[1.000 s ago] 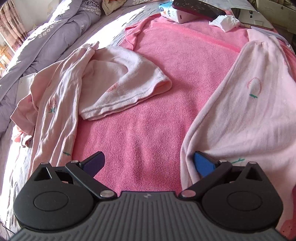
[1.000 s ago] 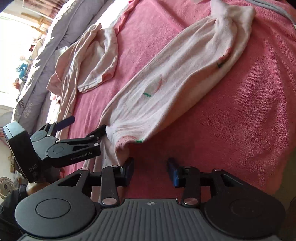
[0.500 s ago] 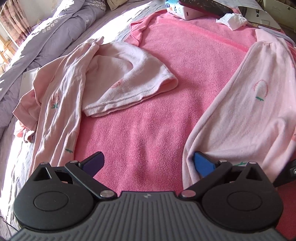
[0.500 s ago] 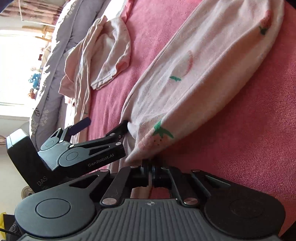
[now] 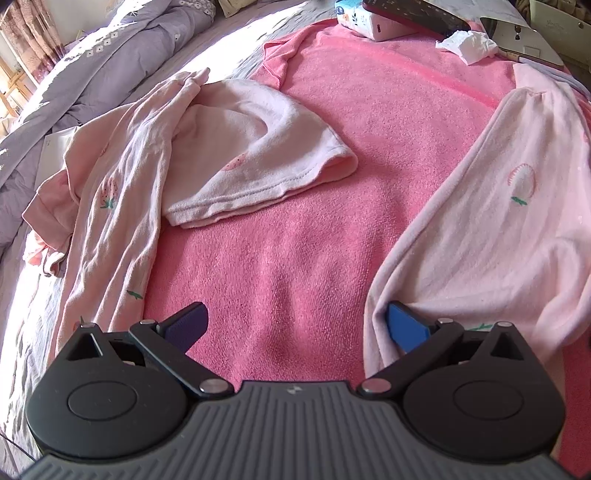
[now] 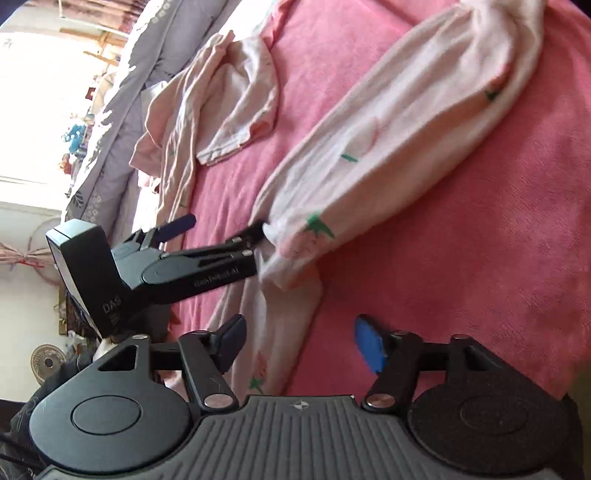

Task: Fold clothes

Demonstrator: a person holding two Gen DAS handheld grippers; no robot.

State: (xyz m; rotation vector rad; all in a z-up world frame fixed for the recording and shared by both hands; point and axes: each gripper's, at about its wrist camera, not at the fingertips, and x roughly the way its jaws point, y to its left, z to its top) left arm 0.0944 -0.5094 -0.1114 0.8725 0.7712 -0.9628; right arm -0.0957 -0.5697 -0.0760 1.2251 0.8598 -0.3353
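Observation:
A long pale pink garment with strawberry prints (image 5: 498,221) lies on the right of the pink towel (image 5: 295,240). Its near edge drapes against the right finger (image 5: 406,326) of my left gripper (image 5: 295,325), which stands wide open over bare towel. In the right wrist view the same garment (image 6: 369,147) runs away from me, and its near end (image 6: 280,325) lies loose between the jaws of my right gripper (image 6: 299,343). Those jaws are opening and no pad presses the cloth. My left gripper (image 6: 221,225) shows there too, one fingertip at the garment's fold.
A second crumpled pale pink garment (image 5: 229,158) lies at the towel's left edge. A grey-purple duvet (image 5: 92,74) fills the far left. A tissue pack (image 5: 362,22), a dark flat object and a crumpled white tissue (image 5: 467,44) sit at the far end.
My right gripper shut on the garment's near end, then opened and drew back, leaving the end on the towel. The left gripper stayed where it was, open.

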